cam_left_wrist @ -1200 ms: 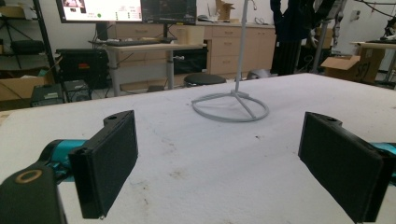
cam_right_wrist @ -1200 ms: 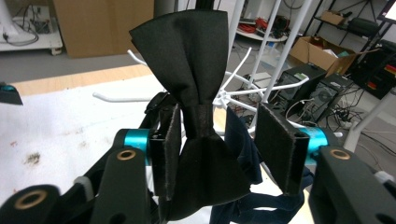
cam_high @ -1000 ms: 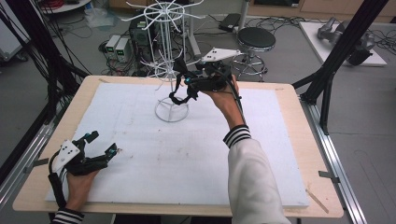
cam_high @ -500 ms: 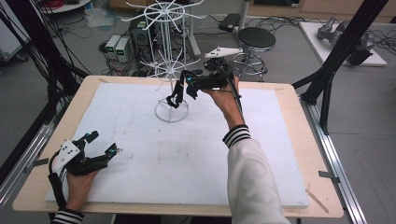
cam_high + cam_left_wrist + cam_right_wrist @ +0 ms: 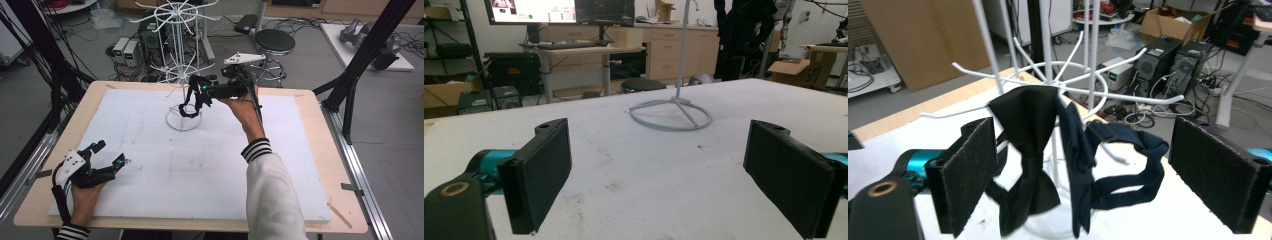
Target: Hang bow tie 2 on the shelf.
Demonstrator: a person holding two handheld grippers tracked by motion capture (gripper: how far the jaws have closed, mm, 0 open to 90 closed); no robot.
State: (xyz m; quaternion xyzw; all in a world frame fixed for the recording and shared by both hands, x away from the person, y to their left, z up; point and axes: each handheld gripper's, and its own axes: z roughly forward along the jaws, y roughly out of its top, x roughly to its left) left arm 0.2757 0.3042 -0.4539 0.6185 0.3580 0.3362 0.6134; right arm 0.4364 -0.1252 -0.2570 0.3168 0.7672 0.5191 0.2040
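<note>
While the left gripper (image 5: 107, 161) rests low on the white foam board (image 5: 210, 170) at the near left corner, its two black jaws stand wide apart with nothing between them, and the ring base of the one white wire rack (image 5: 672, 116) lies well ahead of them. Farther right, the right gripper (image 5: 196, 97) is held up at the rack's lower tier of hooks; its jaws have just been opening and now stand apart, pressing on nothing. Between and just beyond those jaws hang two bow ties: one black bow tie (image 5: 1025, 150) nearer the left jaw, and one navy bow tie (image 5: 1083, 165) beside it, its strap looping toward the right jaw. Both ties hang from the rack's hooks
</note>
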